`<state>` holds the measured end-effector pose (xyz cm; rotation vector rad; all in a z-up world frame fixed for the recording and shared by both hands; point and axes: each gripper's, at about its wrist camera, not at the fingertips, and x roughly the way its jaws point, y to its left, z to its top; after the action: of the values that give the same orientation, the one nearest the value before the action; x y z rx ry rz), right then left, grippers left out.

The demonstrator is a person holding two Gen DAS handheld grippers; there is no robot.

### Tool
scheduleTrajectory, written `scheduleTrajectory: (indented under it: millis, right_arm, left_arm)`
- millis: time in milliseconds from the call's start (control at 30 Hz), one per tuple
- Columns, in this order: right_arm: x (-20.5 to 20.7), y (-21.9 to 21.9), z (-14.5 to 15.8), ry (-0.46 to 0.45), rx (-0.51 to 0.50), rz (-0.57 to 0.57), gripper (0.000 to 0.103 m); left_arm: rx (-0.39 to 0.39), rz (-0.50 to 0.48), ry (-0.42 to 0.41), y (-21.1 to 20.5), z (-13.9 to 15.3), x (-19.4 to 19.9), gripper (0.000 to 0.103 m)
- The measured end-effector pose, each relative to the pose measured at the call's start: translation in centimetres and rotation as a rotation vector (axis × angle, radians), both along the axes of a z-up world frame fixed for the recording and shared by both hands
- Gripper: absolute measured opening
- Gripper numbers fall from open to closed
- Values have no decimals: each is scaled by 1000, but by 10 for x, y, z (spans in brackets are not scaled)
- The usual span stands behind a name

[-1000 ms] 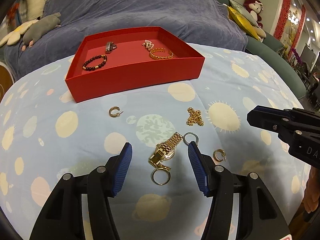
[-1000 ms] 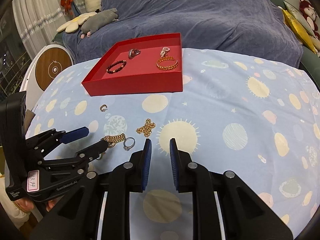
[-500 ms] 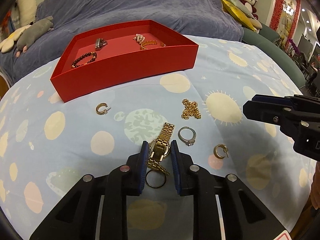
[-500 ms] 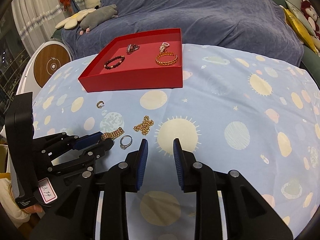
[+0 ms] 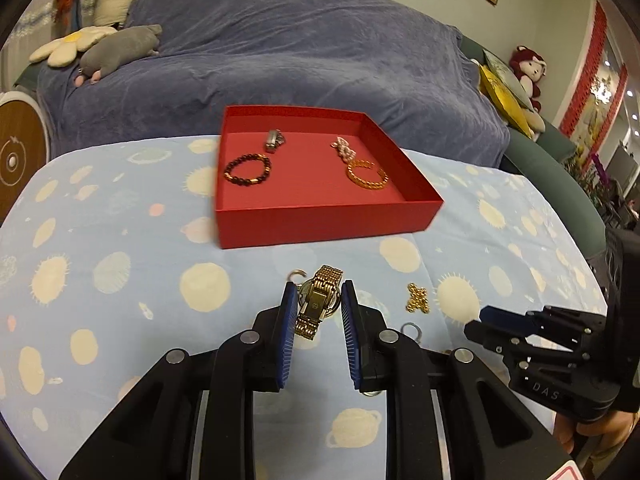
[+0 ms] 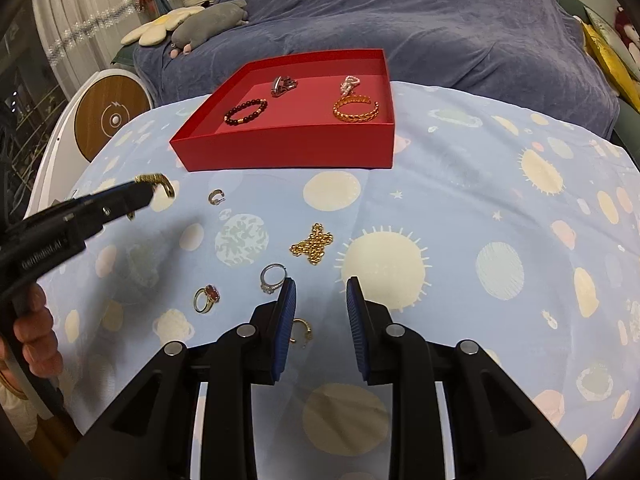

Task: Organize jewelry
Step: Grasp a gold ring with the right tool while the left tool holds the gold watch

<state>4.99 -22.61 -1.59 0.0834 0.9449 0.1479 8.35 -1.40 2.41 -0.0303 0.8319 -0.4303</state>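
The right tongs (image 5: 486, 322) body reads "DAS"; the left tongs (image 6: 150, 192) carry blurred lettering, unreadable.

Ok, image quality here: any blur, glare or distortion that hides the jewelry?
Left wrist view: strong fisheye bending at the edges; the gold watch in the left hand-held gripper is sharp, with a bright glint on its clasp. Right wrist view: rings crisp, the left hand-held gripper slightly soft, its shadow dimming the tablecloth.
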Motion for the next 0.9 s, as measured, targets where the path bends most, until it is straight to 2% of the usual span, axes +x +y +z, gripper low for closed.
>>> scheduleTrajectory:
  millis: [133, 233, 433, 600, 900]
  right_arm:
    - [3, 18, -5, 11, -7, 40, 25]
    - [4, 30, -10, 26, -1, 69, 25]
    - [2, 47, -17, 42, -6, 112, 25]
    - [3, 55, -17, 52, 35, 143, 25]
    - [6, 78, -26, 60, 3, 198, 24]
  left_arm:
    - [-22, 71, 26, 23, 2, 9, 19]
    - [-28, 87, 24, 32, 3, 10, 19]
    - [-27, 79, 29, 36, 3, 7, 19]
    - [-14, 76, 31, 38, -2, 4, 19]
    - [-8, 72, 43, 44, -7, 1, 19]
